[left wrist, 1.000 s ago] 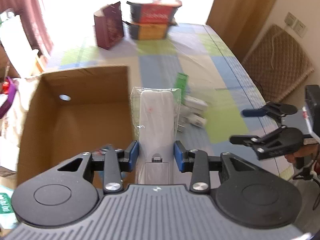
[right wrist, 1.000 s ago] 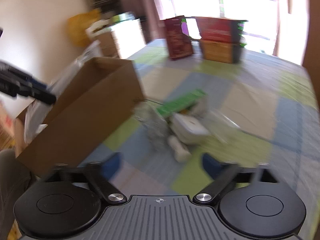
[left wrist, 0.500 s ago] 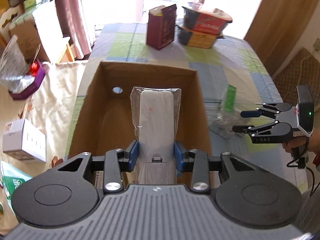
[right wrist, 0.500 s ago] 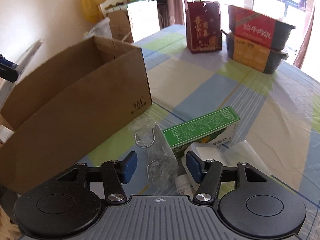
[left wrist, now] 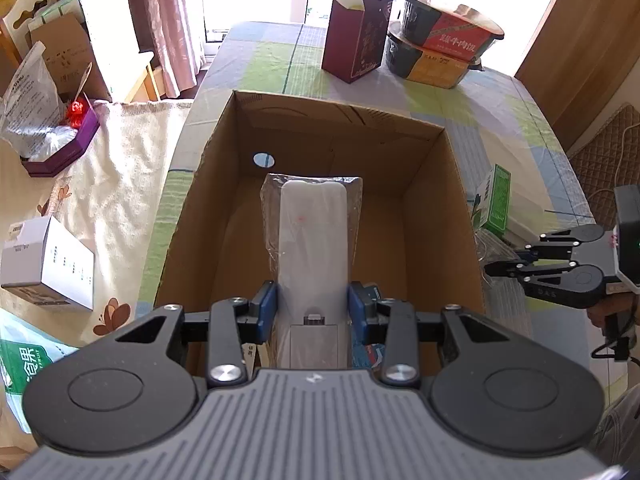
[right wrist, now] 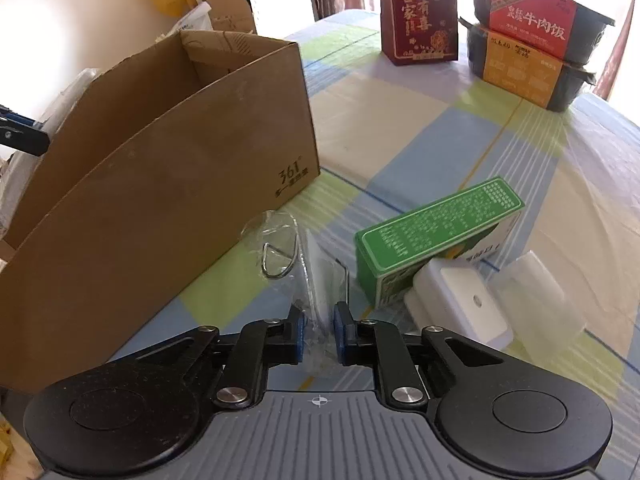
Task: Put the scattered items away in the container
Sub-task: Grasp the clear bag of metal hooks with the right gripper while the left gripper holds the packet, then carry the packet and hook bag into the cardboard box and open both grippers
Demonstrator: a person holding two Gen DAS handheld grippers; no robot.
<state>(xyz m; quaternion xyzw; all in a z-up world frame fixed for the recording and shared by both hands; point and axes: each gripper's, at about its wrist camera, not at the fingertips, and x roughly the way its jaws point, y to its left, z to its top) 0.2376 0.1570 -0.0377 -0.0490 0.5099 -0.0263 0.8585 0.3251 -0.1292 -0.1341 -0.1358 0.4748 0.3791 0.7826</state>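
So the left gripper [left wrist: 311, 310] has its jaws clamped on a long white remote-looking thing in a clear plastic sleeve [left wrist: 311, 236], blue pads pressed on both sides of it; it sticks straight out ahead of the jaws, held above the open cardboard box [left wrist: 436, 200], which sits right under and ahead of them; can't really tell what the stuff at the box's near end is, it's hidden behind the fingers. Over on the right gripper [right wrist: 318, 334], the jaws are almost together with a crinkly clear bag of metal hooks [right wrist: 292, 256] between the pads; looks like they're pinching its near edge; the rest of the bag lies on the checked tablecloth [right wrist: 400, 128] just ahead of the jaws. Just right of those jaws there's a green medicine box [right wrist: 436, 232] with a white plastic case [right wrist: 460, 304] touching its near side; the cardboard box wall is off to the left of the jaws.
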